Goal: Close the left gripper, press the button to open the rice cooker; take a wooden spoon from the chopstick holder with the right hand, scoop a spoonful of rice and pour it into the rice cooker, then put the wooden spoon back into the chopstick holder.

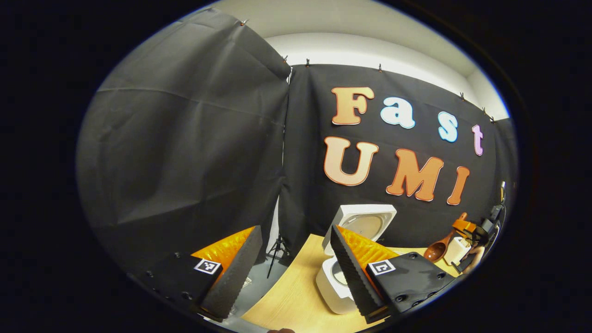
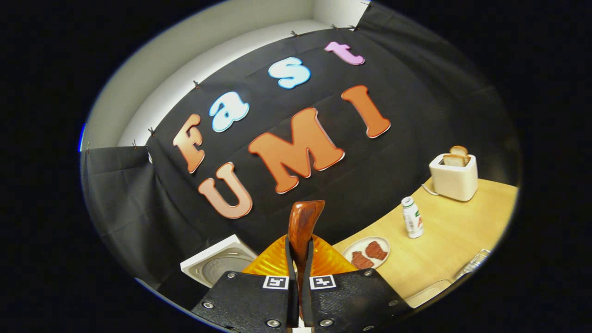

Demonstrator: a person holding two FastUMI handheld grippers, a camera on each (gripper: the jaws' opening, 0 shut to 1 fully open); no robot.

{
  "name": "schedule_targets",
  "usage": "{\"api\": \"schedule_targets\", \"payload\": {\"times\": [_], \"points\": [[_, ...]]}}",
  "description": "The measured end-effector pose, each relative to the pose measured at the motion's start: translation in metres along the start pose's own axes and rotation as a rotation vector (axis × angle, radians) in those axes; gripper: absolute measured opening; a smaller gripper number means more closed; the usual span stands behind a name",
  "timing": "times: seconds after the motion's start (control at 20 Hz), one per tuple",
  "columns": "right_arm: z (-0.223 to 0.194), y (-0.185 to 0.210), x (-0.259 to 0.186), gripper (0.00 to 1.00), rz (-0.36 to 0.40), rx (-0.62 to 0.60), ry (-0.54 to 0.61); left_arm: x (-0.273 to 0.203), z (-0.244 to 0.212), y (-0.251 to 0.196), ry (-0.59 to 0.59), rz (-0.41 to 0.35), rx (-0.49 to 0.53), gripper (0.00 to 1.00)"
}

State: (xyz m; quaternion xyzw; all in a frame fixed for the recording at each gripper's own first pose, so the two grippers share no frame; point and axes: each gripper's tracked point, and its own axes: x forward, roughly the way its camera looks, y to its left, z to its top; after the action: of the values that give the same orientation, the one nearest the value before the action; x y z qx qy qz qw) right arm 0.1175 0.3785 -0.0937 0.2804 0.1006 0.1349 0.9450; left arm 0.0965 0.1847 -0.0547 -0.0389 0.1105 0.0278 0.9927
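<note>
1. In the left gripper view we count one white square rice cooker (image 1: 344, 273) on the pale wooden table (image 1: 291, 296), lid up; our left gripper (image 1: 289, 259) gapes wide beside it.
2. In the right gripper view, our right gripper (image 2: 299, 259) clamps one reddish-brown wooden spoon (image 2: 303, 219). We count one white toaster (image 2: 454, 178), one small white bottle (image 2: 411, 217), one white plate (image 2: 367, 252).

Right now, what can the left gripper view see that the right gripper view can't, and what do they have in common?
Left gripper view alone: its own open tongs, the rice cooker's white body, the wooden spoon's bowl, and a tripod past the table edge.

Right gripper view alone: a toaster with bread, a small bottle, a plate of reddish pieces, and tongs shut on the spoon's handle.

Shared: the raised rice cooker lid and the wooden table.
</note>
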Motion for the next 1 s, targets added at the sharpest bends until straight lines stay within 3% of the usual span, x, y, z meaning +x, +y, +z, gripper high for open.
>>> {"api": "schedule_targets", "payload": {"times": [0.55,1.0], "points": [[0.051,-0.203,-0.071,0.02,-0.273,0.023,-0.084,0.031,-0.004,-0.095,0.005,-0.122,0.024,1.00],[0.013,-0.297,-0.105,0.02,-0.366,0.043,-0.048,0.027,-0.012,-0.137,0.012,-0.145,0.037,1.00]]}}
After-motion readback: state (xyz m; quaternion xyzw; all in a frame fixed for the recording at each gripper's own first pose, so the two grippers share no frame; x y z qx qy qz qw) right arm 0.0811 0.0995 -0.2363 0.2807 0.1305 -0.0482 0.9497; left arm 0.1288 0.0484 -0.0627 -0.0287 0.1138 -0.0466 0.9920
